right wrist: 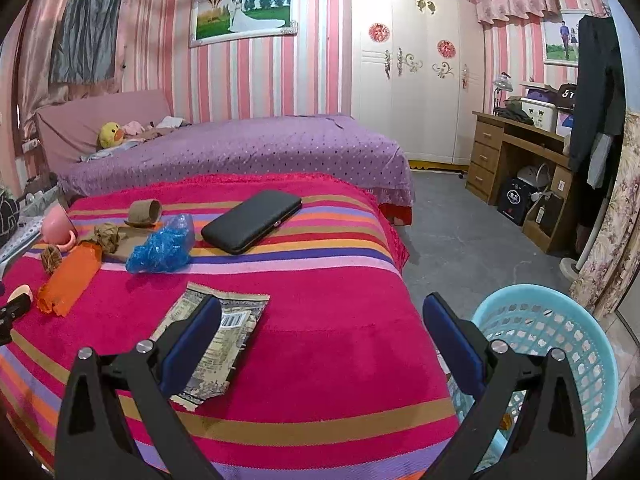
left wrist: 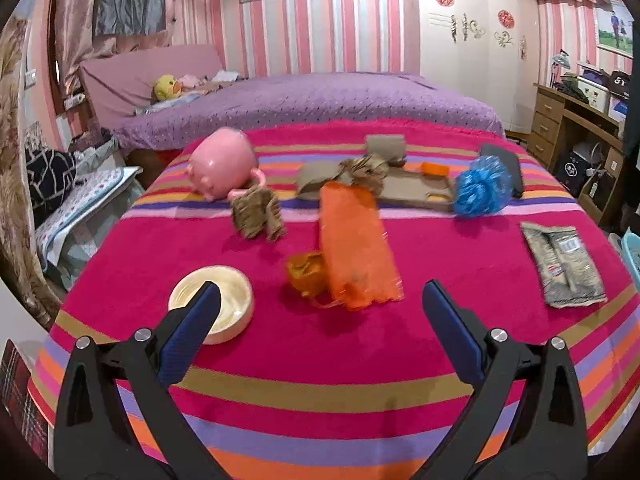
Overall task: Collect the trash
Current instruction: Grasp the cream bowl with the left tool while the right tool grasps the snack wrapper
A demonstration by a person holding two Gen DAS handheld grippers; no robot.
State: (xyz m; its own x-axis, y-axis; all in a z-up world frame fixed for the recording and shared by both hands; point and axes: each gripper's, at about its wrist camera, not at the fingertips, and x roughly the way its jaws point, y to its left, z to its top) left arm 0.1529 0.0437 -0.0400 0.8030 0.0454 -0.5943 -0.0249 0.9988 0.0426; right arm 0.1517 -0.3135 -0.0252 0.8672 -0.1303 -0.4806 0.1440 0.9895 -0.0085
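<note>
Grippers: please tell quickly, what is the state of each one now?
Left gripper: open, holding nothing, above the striped blanket.
Right gripper: open, holding nothing, near the flat wrapper.

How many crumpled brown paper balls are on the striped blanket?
2: one crumpled brown paper ball in front of the pink piggy bank, another behind the orange wrapper. More may be hidden.

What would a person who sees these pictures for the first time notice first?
Probably the bright pink striped blanket that covers the near bed, with litter strewn over it: an orange plastic wrapper near the middle, a crumpled blue bag farther back, and a flat printed packet near the right edge. The light blue basket on the floor beside the bed also stands out. The left gripper and the right gripper are both open and hold nothing.
</note>
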